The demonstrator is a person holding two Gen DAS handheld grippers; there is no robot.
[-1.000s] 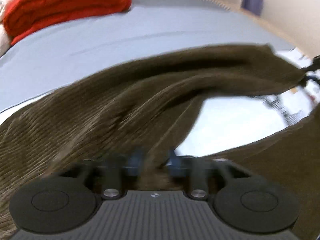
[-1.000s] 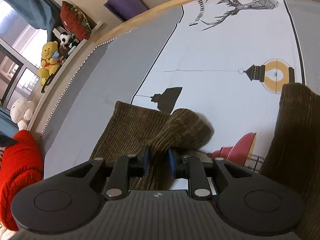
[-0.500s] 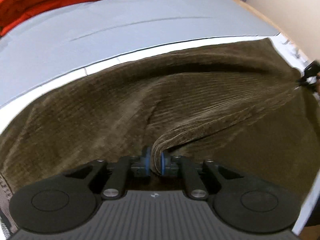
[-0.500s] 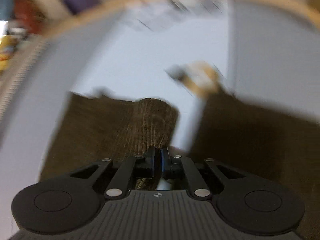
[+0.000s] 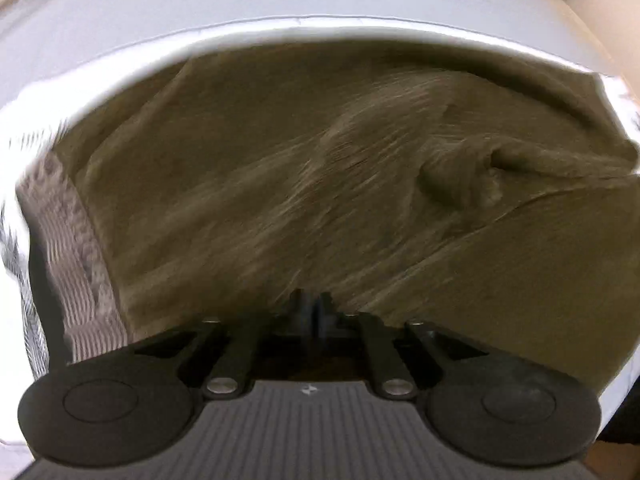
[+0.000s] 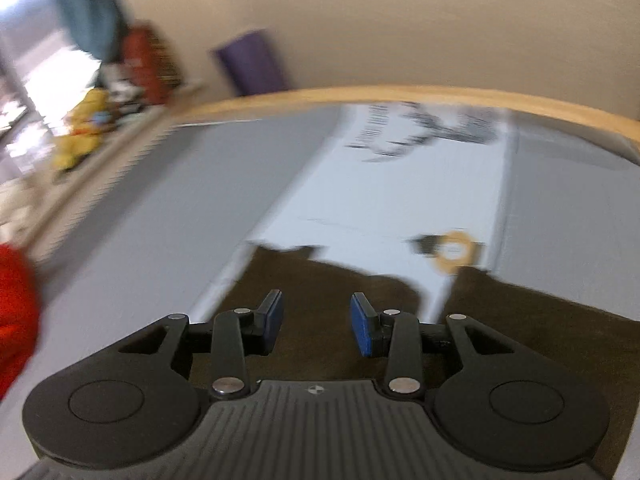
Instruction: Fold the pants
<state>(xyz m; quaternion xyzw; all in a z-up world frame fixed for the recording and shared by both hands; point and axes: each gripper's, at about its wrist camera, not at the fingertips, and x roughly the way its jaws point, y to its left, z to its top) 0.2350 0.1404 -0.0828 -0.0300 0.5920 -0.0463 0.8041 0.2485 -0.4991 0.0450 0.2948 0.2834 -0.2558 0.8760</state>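
The brown corduroy pants (image 5: 320, 184) lie spread on the bed and fill the left wrist view, with a raised bunch of cloth at the right (image 5: 472, 176). My left gripper (image 5: 314, 312) is shut on a fold of the pants at their near edge. In the right wrist view the pants (image 6: 500, 328) lie flat below my right gripper (image 6: 316, 320), which is open and empty just above the cloth. Both views are motion-blurred.
The bed has a grey cover (image 6: 160, 216) with a white printed panel (image 6: 392, 204) and a wooden edge (image 6: 400, 96). A red garment (image 6: 16, 312) lies at the left. Stuffed toys (image 6: 84, 128) sit on a sill. A patterned white cloth (image 5: 68, 264) lies left of the pants.
My right gripper has let go of the pants and opened. The cloth it held now lies flat. My left gripper has lowered with its fold still held.
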